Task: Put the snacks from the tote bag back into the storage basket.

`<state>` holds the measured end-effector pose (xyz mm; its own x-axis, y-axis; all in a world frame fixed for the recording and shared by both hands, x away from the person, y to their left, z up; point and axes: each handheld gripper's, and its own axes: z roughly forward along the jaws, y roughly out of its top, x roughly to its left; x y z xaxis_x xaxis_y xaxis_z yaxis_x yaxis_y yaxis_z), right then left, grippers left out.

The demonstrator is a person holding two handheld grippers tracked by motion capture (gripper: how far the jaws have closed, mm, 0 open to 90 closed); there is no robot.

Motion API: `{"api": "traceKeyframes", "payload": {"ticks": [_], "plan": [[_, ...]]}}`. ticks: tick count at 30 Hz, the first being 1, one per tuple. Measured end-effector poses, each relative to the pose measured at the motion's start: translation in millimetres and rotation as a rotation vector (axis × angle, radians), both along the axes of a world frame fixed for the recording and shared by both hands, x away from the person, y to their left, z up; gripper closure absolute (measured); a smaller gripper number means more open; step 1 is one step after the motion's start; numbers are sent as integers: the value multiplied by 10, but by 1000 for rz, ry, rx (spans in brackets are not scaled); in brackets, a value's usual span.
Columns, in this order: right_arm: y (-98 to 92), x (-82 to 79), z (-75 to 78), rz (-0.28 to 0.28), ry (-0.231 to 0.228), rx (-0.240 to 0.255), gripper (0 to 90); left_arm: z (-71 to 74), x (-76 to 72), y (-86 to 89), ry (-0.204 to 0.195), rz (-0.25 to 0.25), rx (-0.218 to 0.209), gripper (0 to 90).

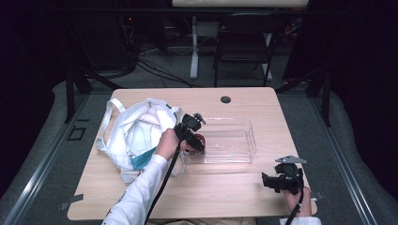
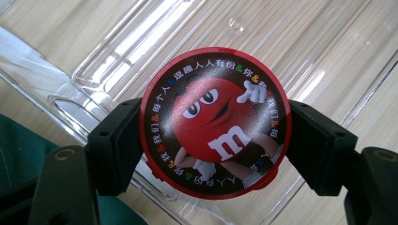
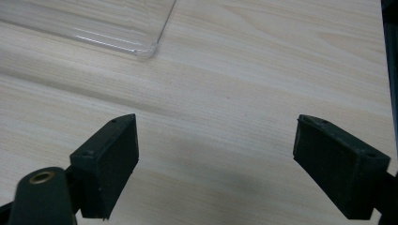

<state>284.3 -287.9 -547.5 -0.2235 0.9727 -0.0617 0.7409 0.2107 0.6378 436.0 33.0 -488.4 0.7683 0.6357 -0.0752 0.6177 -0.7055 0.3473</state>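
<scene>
Left tongs point(image 2: 213, 140) clamping red tin point(image 2: 215, 123) over clear tray's point(image 2: 117, 47) edge.

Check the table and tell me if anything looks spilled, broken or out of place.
Nothing stands out. The left gripper holds the round red tin squarely between its pads, over the clear plastic bin. The white bag lies slumped open on the table, contents still inside. The right gripper hangs open over bare wood.

White sleeves point(image 1: 141, 187); black grippers point(image 1: 280, 180); trailing black cables point(image 1: 164, 183).
</scene>
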Motion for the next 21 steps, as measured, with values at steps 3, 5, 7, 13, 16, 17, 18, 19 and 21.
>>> {"api": "traceKeyframes", "payload": {"ticks": [3,5,7,13,16,17,18,19,21], "plan": [[0,1,-1,1,0,0,141,-14,-3,-14,-1,-2,9,258],[-1,1,-1,3,-3,0,141,-22,-3,-20,3,-4,15,258],[0,0,0,1,0,1,141,-32,-4,-27,2,-3,16,258],[0,0,0,1,0,0,141,-46,-1,-35,4,-7,25,257],[-2,1,-1,3,-3,0,141,-49,-6,-36,4,-5,19,257],[0,0,0,1,0,0,141,-46,-10,-38,6,-7,19,258],[-1,1,1,4,2,2,141,-46,-13,-40,4,-7,25,258],[-2,1,1,8,0,1,141,-46,-13,-40,4,-6,25,258],[-2,1,0,7,-1,1,140,-45,-12,-40,4,-6,26,258]]}}
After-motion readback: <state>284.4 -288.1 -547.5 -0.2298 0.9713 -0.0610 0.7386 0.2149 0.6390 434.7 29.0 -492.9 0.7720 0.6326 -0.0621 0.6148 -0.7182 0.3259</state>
